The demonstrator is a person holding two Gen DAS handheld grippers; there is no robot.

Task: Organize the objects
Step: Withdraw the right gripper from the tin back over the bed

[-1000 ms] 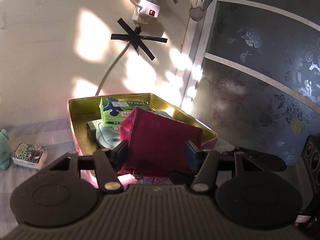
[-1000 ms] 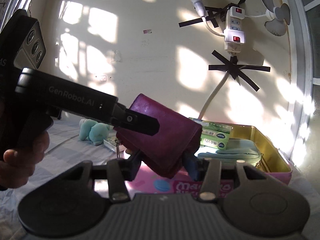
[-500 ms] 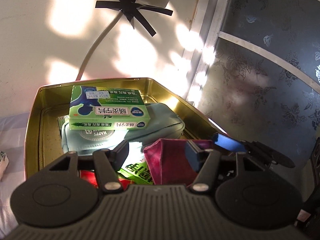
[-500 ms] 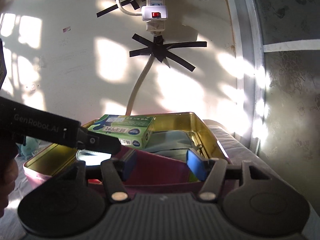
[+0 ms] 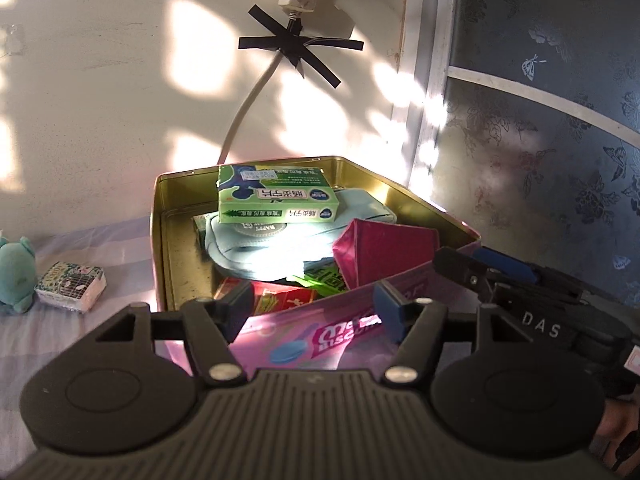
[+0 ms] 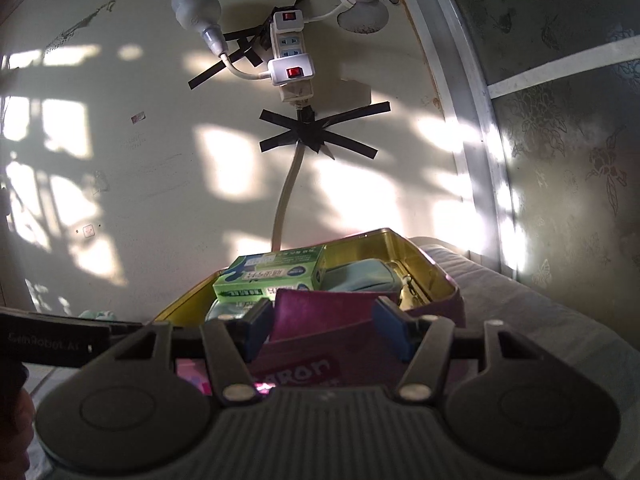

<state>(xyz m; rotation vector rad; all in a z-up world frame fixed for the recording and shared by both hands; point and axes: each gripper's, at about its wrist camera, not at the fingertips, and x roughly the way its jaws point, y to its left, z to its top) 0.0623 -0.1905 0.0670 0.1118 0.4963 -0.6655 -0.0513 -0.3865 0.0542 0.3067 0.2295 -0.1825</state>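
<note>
Your left gripper has just been opening, nothing between its pads. The right gripper stands spread too, just released. The magenta wallet leans in the tin's near right corner.

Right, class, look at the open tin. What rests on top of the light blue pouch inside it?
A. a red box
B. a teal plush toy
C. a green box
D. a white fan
C: the green box lies flat on the light blue pouch inside the tin, while the plush toy sits outside on the bedsheet.
</note>
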